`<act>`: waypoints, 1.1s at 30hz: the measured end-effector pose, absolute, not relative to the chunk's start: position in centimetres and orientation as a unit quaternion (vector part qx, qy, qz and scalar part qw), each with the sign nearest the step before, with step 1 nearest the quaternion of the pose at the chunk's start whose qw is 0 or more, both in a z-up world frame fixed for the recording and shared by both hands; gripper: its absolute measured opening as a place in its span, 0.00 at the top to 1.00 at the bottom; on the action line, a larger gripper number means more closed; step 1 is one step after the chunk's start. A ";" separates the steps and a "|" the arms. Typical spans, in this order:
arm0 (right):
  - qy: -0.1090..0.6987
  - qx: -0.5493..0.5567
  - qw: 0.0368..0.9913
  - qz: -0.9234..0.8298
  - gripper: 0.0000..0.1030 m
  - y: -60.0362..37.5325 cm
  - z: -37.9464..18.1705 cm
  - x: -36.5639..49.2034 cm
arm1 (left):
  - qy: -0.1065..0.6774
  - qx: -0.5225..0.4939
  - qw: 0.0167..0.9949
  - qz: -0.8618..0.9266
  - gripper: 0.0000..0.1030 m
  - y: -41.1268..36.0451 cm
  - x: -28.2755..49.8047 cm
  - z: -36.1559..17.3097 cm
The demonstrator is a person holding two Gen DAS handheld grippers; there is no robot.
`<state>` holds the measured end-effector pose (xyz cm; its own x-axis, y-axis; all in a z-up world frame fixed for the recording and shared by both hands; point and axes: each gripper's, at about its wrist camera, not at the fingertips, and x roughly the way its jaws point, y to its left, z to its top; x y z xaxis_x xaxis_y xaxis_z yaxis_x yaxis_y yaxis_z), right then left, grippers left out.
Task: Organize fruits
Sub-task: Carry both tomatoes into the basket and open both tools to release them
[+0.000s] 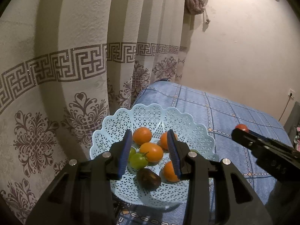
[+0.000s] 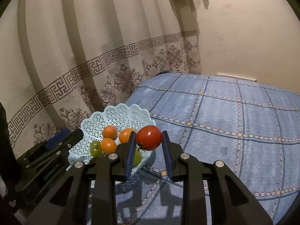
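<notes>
A pale blue lattice basket (image 1: 131,112) (image 2: 116,116) sits on the bed's near left corner. It holds several oranges (image 1: 151,151) (image 2: 108,145), green tomatoes (image 1: 138,160) (image 2: 95,148) and a dark fruit (image 1: 148,179). My left gripper (image 1: 150,136) hovers open above the basket with nothing between its fingers; it shows at the left in the right wrist view (image 2: 63,140). My right gripper (image 2: 149,136) is shut on a red tomato (image 2: 149,137) in the air just right of the basket. In the left wrist view the right gripper (image 1: 241,131) holds that tomato (image 1: 241,127) at the right.
The basket rests on a blue checked bedspread (image 2: 225,121) (image 1: 234,112) that stretches away to the right. A patterned beige curtain (image 1: 75,65) (image 2: 84,56) hangs close behind the basket on the left. A plain wall (image 1: 243,46) with a socket (image 1: 291,94) lies behind the bed.
</notes>
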<state>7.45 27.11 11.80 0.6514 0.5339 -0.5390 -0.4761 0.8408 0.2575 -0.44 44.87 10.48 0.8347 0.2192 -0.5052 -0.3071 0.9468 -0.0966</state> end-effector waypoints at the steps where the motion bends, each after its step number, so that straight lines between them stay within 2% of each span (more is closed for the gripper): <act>1: 0.314 0.045 0.906 0.282 0.73 27.6 11.7 7.6 | 0.253 -0.087 0.954 0.139 0.62 44.9 -0.3 10.5; 5: 0.321 0.040 0.900 0.292 0.73 28.9 11.2 8.1 | 0.257 -0.091 0.952 0.142 0.58 45.2 0.0 10.2; 7: 0.322 0.038 0.898 0.297 0.73 29.4 11.0 8.4 | 0.257 -0.094 0.951 0.147 0.36 45.4 0.1 10.1; 11: 0.318 0.051 0.899 0.296 0.55 29.4 10.8 8.5 | 0.250 -0.098 0.950 0.161 0.29 45.9 -0.1 10.1; 16: 0.319 0.064 0.900 0.290 0.53 28.4 10.6 8.9 | 0.250 -0.094 0.949 0.168 0.15 45.8 0.1 10.0; 19: 0.319 0.074 0.902 0.281 0.44 27.6 10.6 9.0 | 0.247 -0.088 0.949 0.172 0.08 45.6 0.1 10.0; 23: 0.321 0.080 0.904 0.272 0.42 26.8 10.5 9.2 | 0.246 -0.079 0.950 0.178 0.04 45.4 0.1 10.1; 24: 0.321 0.081 0.904 0.270 0.37 26.6 10.5 9.2 | 0.246 -0.078 0.949 0.179 0.03 45.4 0.0 10.1; 28: 0.313 0.087 0.909 0.262 0.30 25.9 10.8 9.0 | 0.246 -0.074 0.949 0.185 0.03 45.5 -0.1 10.1; 30: 0.310 0.091 0.910 0.260 0.18 25.5 10.9 8.9 | 0.245 -0.071 0.949 0.186 0.03 45.4 -0.1 10.2; 33: 0.305 0.093 0.912 0.258 0.18 25.3 11.1 8.7 | 0.243 -0.068 0.949 0.191 0.03 45.3 -0.4 10.4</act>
<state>8.72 25.26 11.08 0.6814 0.5268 -0.5081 -0.4135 0.8499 0.3267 -0.37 45.32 10.36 0.8087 0.3289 -0.4877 -0.3948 0.9181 -0.0357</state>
